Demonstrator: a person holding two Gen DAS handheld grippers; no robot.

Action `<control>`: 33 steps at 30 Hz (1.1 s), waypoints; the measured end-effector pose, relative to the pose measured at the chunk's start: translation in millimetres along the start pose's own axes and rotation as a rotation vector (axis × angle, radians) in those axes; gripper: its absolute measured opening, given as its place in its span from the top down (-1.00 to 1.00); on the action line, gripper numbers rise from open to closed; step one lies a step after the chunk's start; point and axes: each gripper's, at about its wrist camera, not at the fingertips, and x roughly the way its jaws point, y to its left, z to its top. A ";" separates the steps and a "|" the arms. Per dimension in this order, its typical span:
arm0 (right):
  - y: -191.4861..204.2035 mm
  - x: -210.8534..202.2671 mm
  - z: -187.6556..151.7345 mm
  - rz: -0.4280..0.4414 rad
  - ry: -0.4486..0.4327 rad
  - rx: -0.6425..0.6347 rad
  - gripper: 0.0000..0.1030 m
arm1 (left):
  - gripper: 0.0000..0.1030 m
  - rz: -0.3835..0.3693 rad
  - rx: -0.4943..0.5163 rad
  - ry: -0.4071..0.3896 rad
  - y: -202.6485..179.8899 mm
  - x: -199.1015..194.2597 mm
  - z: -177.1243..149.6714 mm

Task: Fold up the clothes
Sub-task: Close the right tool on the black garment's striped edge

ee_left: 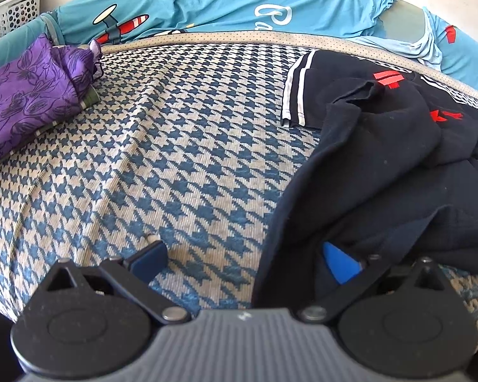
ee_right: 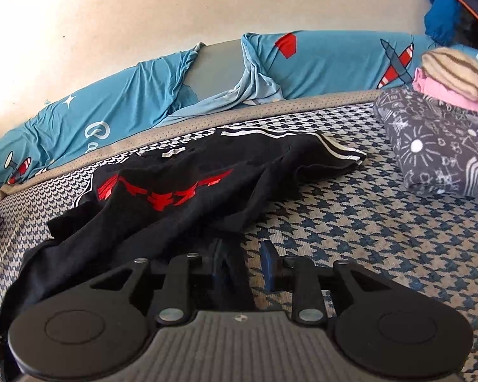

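Note:
A black T-shirt (ee_left: 382, 165) with a red print and white sleeve stripes lies crumpled on the blue-and-cream houndstooth bed cover (ee_left: 175, 159). My left gripper (ee_left: 245, 262) stands wide open at the shirt's near left edge. Black cloth drapes over its right finger (ee_left: 341, 265), and its left finger (ee_left: 149, 259) rests over bare cover. In the right wrist view the shirt (ee_right: 181, 191) spreads ahead and to the left. A fold of its hem hangs between the narrow jaws of my right gripper (ee_right: 243, 270), and a strip of cover (ee_right: 366, 238) shows between the cloth and the right pad (ee_right: 267, 269).
A folded purple flowered garment (ee_left: 25, 102) lies at the left, with a white perforated basket (ee_left: 9, 12) behind it. Turquoise bedding with aeroplane prints (ee_left: 239, 3) lines the far edge by the wall. At the right sits a folded grey patterned garment (ee_right: 439, 146) under pink and beige items (ee_right: 452, 73).

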 end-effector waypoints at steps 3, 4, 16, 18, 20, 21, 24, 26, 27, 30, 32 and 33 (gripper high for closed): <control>-6.1 15.0 9.1 0.031 0.030 0.051 0.33 | -1.00 0.002 0.004 -0.007 -0.9 0.6 -0.2; -8.2 20.2 12.0 0.039 0.040 0.067 0.32 | -1.00 0.003 0.005 -0.010 -1.2 0.7 -0.2; -37.5 75.7 32.7 0.037 0.115 0.279 0.30 | -1.00 0.015 0.015 -0.037 -3.6 1.3 -1.9; -40.5 80.9 33.5 0.039 0.114 0.302 0.39 | -1.00 0.016 0.015 -0.041 -3.7 1.1 -2.3; -42.9 83.7 34.5 0.045 0.108 0.319 0.66 | -1.00 0.016 0.013 -0.046 -3.6 0.8 -2.9; -44.2 84.1 35.2 0.055 0.107 0.326 0.81 | -1.00 0.015 0.012 -0.048 -3.4 0.5 -3.2; -43.5 75.1 38.1 0.036 0.060 0.310 0.87 | -1.00 0.011 0.011 -0.050 -2.8 0.0 -3.5; -42.6 64.1 43.0 0.005 -0.002 0.275 0.88 | -1.00 0.010 0.013 -0.052 -2.7 -0.4 -3.8; -43.6 58.0 46.3 -0.016 -0.037 0.260 0.88 | -1.00 0.010 0.014 -0.053 -2.7 -0.8 -3.9; -53.8 43.6 54.7 -0.076 -0.111 0.264 0.89 | -1.00 0.005 0.010 -0.054 -1.8 -1.5 -4.3; -65.9 42.0 57.2 -0.116 -0.115 0.304 0.90 | -1.00 -0.001 0.010 -0.052 -1.1 -2.4 -4.5; -71.8 42.7 57.4 -0.133 -0.109 0.325 0.90 | -1.00 -0.002 0.009 -0.051 -0.7 -2.7 -4.8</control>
